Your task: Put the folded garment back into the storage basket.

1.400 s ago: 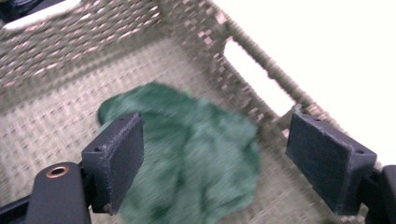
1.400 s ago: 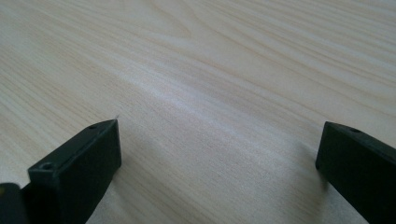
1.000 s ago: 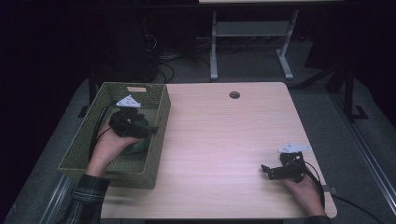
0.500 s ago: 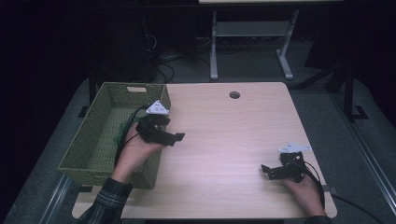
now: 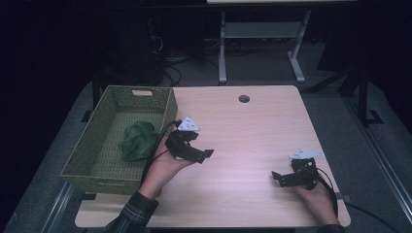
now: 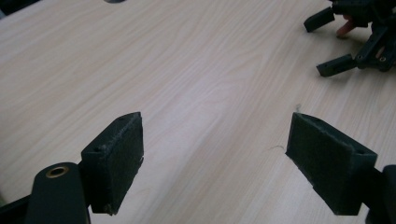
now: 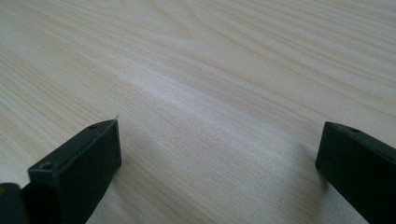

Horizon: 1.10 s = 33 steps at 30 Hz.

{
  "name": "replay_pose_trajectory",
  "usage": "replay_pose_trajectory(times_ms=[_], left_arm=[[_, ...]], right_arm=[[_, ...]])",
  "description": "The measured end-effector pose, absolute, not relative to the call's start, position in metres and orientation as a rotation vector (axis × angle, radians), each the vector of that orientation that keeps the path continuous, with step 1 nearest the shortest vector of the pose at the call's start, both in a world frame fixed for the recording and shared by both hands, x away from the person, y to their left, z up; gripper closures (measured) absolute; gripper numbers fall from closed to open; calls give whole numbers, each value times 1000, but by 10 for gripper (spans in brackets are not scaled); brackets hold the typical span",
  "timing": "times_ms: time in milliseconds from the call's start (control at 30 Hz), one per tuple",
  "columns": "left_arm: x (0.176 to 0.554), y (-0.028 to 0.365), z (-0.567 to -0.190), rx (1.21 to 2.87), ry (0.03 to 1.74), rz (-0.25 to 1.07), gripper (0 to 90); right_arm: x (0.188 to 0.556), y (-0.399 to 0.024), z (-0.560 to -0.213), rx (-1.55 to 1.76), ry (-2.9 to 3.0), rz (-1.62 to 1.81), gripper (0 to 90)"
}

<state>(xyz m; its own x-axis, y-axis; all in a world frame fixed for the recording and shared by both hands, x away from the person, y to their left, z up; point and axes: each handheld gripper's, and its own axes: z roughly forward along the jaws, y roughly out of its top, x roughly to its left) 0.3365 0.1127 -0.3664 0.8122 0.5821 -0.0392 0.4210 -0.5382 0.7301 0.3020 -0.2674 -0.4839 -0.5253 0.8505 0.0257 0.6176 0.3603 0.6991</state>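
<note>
A crumpled green cloth [image 5: 138, 141] lies inside the woven basket [image 5: 92, 145] at the desk's [image 5: 243, 141] left edge. Just beside the basket, the left hand-held gripper [image 5: 201, 154] hangs empty, jaws spread. The right hand-held gripper [image 5: 278, 177] rests near the front edge, also spread.

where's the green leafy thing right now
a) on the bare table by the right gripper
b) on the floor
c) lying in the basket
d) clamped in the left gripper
c: the green leafy thing lies on the floor of the basket, while the left gripper is over the table with jaws wide apart and nothing between them.
</note>
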Motion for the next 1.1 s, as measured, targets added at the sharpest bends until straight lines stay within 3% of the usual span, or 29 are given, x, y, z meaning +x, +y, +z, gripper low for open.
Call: replay_pose_trajectory(times_ms=[433, 1100], left_arm=[[334, 88, -418, 2301, 704, 245, 175], [339, 92, -462, 2311, 730, 310, 173]], right_arm=[[302, -267, -484, 1294, 2284, 953, 0], [302, -267, -484, 1292, 2285, 952, 0]])
